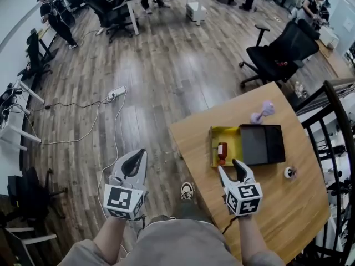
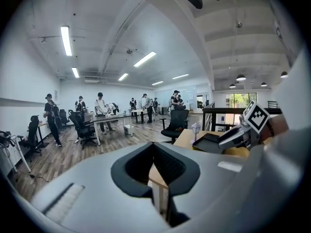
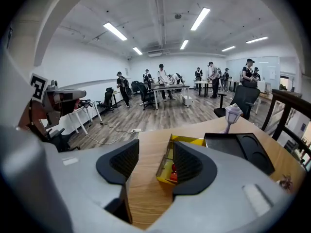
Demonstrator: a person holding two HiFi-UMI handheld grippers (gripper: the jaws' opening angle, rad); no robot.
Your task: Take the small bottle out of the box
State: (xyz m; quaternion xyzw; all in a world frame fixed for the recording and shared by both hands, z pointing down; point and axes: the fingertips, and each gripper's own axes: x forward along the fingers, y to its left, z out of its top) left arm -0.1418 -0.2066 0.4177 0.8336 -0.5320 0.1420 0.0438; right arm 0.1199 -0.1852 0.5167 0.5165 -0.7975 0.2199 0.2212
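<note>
A yellow box (image 1: 217,133) lies open on the wooden table (image 1: 277,209), its black lid (image 1: 262,144) folded out to the right. Inside stands a small red bottle (image 1: 222,151) with a white cap. My right gripper (image 1: 229,168) hovers just in front of the box, open and empty. In the right gripper view the box (image 3: 165,171) and the bottle (image 3: 173,174) sit just beyond the right gripper (image 3: 153,152), partly hidden by its right jaw. My left gripper (image 1: 141,153) hangs over the floor left of the table, shut with nothing in it; the left gripper (image 2: 153,145) points toward the table edge.
A pale purple lamp-shaped toy (image 1: 262,112) stands behind the box, and a small round object (image 1: 289,173) lies to the right of the lid. A black office chair (image 1: 277,51) is beyond the table, a black railing (image 1: 333,126) to its right. Cables and a power strip (image 1: 116,93) cross the floor.
</note>
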